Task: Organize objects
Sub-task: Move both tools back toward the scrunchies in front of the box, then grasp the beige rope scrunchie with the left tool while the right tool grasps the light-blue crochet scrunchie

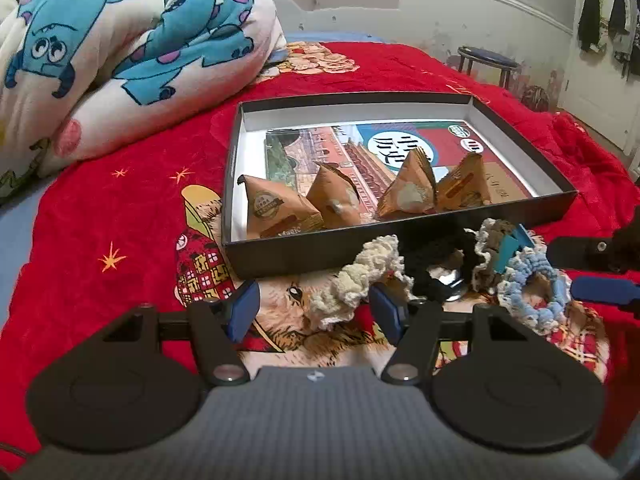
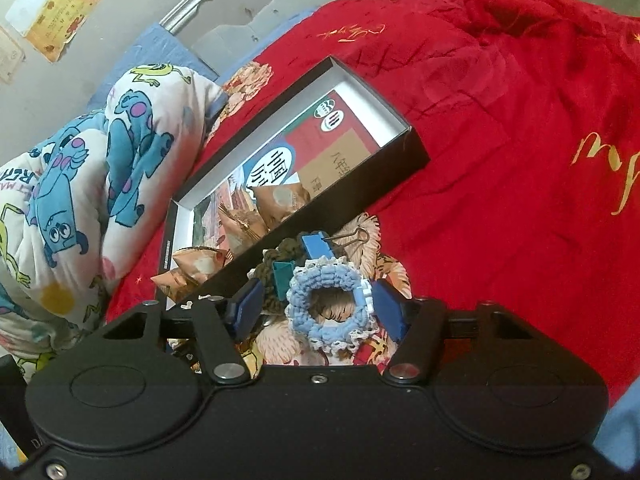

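A shallow black box (image 1: 320,254) (image 2: 352,196) lies on the red blanket and holds several brown triangular snack packets (image 1: 276,208) (image 2: 280,200) on a printed sheet. In front of it is a pile of scrunchies and binder clips. My left gripper (image 1: 316,312) is open, with a cream scrunchie (image 1: 356,280) between its blue pads, near the right one. My right gripper (image 2: 318,310) (image 1: 576,270) is open around a light blue scrunchie (image 2: 320,280) (image 1: 538,314), pads not pressing it. A black scrunchie (image 1: 432,256), a teal clip (image 2: 282,276) and a blue clip (image 2: 316,246) lie between them.
A rolled quilt with blue cartoon monsters (image 1: 120,52) (image 2: 80,184) lies left of the box. The red blanket (image 1: 120,208) (image 2: 520,160) covers the bed. A stool (image 1: 488,60) and hanging clothes (image 1: 612,0) stand by the far wall.
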The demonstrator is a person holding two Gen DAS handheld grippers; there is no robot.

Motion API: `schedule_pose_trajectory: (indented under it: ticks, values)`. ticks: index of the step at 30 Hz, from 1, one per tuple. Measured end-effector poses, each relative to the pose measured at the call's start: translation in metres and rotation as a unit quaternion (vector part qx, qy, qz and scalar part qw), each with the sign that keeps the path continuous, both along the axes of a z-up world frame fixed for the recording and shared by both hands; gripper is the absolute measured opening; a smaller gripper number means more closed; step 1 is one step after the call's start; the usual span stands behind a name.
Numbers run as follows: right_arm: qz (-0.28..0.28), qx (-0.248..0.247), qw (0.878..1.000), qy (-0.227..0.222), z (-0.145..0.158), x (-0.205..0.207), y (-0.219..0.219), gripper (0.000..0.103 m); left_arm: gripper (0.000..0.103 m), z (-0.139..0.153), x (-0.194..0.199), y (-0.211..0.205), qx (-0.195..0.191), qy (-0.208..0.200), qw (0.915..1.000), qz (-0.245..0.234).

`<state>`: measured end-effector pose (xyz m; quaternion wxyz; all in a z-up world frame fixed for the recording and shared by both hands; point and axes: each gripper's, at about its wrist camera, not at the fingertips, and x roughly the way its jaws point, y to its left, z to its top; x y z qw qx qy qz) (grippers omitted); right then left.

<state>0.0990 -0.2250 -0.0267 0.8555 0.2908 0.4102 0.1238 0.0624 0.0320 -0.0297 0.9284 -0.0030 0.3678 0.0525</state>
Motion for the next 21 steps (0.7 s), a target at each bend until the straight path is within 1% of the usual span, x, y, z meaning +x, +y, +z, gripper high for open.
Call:
schedule_pose_trajectory:
  ticks: [4,6,7,9,10,11,12,13,15,19,21]
  values:
    - [0.003,-0.004,1.0,0.002,-0.001,0.0,0.002,0.059,0.068,-0.004,0.004,0.002,-0.004,0.011,0.9999,0.008]
    - [0.003,-0.008,1.0,0.002,-0.002,0.001,0.003,0.058,0.056,-0.006,0.006,0.004,-0.01,0.025,0.9996,0.012]
    - [0.002,-0.009,1.0,0.003,-0.002,0.001,0.003,0.058,0.052,-0.008,0.007,0.005,-0.013,0.028,0.9995,0.012]
    - [0.0,-0.005,1.0,0.007,-0.004,0.002,0.003,0.058,0.042,-0.01,0.007,0.005,-0.018,0.033,0.9992,0.011]
    - [-0.002,0.0,1.0,0.009,-0.005,0.002,0.002,0.058,0.039,-0.011,0.007,0.005,-0.018,0.033,0.9992,0.012]
    - [-0.003,0.004,1.0,0.011,-0.005,0.002,0.001,0.058,0.032,-0.011,0.007,0.005,-0.018,0.033,0.9992,0.013]
    - [-0.004,0.009,1.0,0.013,-0.006,0.002,-0.001,0.058,0.028,-0.012,0.008,0.004,-0.017,0.034,0.9992,0.012]
    - [-0.004,0.013,1.0,0.015,-0.007,0.003,-0.001,0.058,0.027,-0.013,0.008,0.003,-0.015,0.034,0.9992,0.013]
    - [-0.006,0.018,1.0,0.018,-0.009,0.004,-0.002,0.057,0.022,-0.013,0.007,0.002,-0.012,0.035,0.9991,0.019]
    - [-0.009,0.022,0.999,0.022,-0.01,0.004,-0.004,0.055,0.018,-0.013,0.008,0.004,-0.017,0.039,0.9986,0.032]
    - [-0.012,0.026,0.999,0.024,-0.011,0.004,-0.006,0.052,0.017,-0.012,0.007,0.006,-0.017,0.039,0.9984,0.039]
